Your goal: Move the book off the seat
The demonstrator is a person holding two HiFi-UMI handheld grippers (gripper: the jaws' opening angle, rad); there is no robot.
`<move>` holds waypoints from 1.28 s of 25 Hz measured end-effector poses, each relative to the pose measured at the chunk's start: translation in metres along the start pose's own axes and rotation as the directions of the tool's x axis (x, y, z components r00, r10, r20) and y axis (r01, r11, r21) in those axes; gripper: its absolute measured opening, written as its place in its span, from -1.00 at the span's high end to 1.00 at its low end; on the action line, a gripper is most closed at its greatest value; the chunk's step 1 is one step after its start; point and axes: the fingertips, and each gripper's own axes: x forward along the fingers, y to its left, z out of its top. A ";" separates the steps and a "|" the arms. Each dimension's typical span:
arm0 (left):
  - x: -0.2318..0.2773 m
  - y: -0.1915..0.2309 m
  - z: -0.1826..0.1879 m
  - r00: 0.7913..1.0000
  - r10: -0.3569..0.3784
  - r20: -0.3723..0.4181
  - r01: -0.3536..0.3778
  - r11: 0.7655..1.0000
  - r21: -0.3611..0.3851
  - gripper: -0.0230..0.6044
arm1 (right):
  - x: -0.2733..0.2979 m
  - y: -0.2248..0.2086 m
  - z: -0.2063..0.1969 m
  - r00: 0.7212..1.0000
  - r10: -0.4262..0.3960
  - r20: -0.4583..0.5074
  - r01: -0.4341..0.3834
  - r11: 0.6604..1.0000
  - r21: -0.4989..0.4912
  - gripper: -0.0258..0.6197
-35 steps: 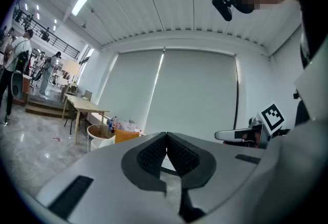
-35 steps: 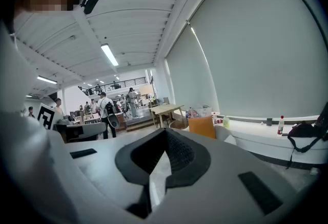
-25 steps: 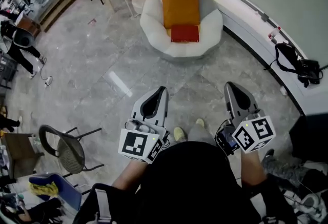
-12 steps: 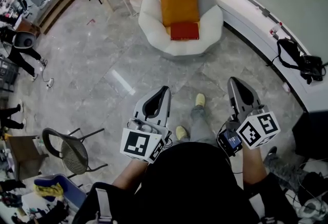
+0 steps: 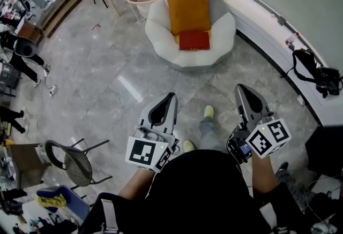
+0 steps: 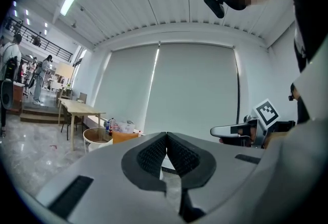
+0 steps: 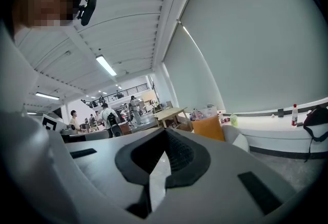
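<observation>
Your left gripper [image 5: 169, 98] and right gripper [image 5: 244, 91]: both sets of jaws pressed together, nothing between them. The flat red book [image 5: 194, 40] lies on the seat of the round white padded armchair [image 5: 161, 27], against the orange cushion [image 5: 186, 5], well apart from both grippers.

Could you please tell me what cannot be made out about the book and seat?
Book: head view, cover too small to read; behind the left tool and right tool in their views.
Seat: left tool view, mostly behind that tool.
Ledge behind cushion: head view, partly under mosaic patch.
</observation>
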 end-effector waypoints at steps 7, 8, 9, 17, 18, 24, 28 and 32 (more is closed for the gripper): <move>0.046 0.018 0.009 1.000 0.029 -0.009 -0.029 1.000 -0.001 0.89 | 0.046 -0.030 0.020 0.999 0.039 -0.018 -0.039 0.999 -0.010 0.91; 0.053 0.020 0.011 0.999 0.034 -0.011 -0.034 0.999 -0.001 0.89 | 0.053 -0.034 0.022 0.999 0.045 -0.020 -0.046 0.999 -0.009 0.91; 0.060 0.022 0.012 0.999 0.038 -0.013 -0.038 0.999 -0.001 0.89 | 0.059 -0.038 0.025 0.998 0.054 -0.024 -0.054 0.999 -0.008 0.91; 0.112 0.022 0.021 0.999 0.045 -0.027 -0.045 0.999 0.002 0.89 | 0.088 -0.071 0.044 0.995 0.087 -0.047 -0.089 0.995 -0.035 0.91; 0.118 0.023 0.023 0.999 0.045 -0.028 -0.045 0.999 0.003 0.89 | 0.090 -0.076 0.047 0.995 0.086 -0.045 -0.087 0.996 -0.031 0.91; 0.147 0.022 0.036 0.999 0.048 -0.026 -0.047 0.999 0.021 0.89 | 0.103 -0.099 0.059 0.996 0.071 -0.057 -0.073 0.997 -0.038 0.91; 0.169 0.018 0.044 0.999 0.043 -0.018 -0.042 0.998 0.035 0.89 | 0.111 -0.114 0.068 0.995 0.085 -0.053 -0.088 0.995 -0.052 0.91; 0.190 0.015 0.044 0.999 0.030 -0.020 -0.030 0.999 0.037 0.89 | 0.117 -0.128 0.076 0.995 0.092 -0.050 -0.095 0.994 -0.057 0.91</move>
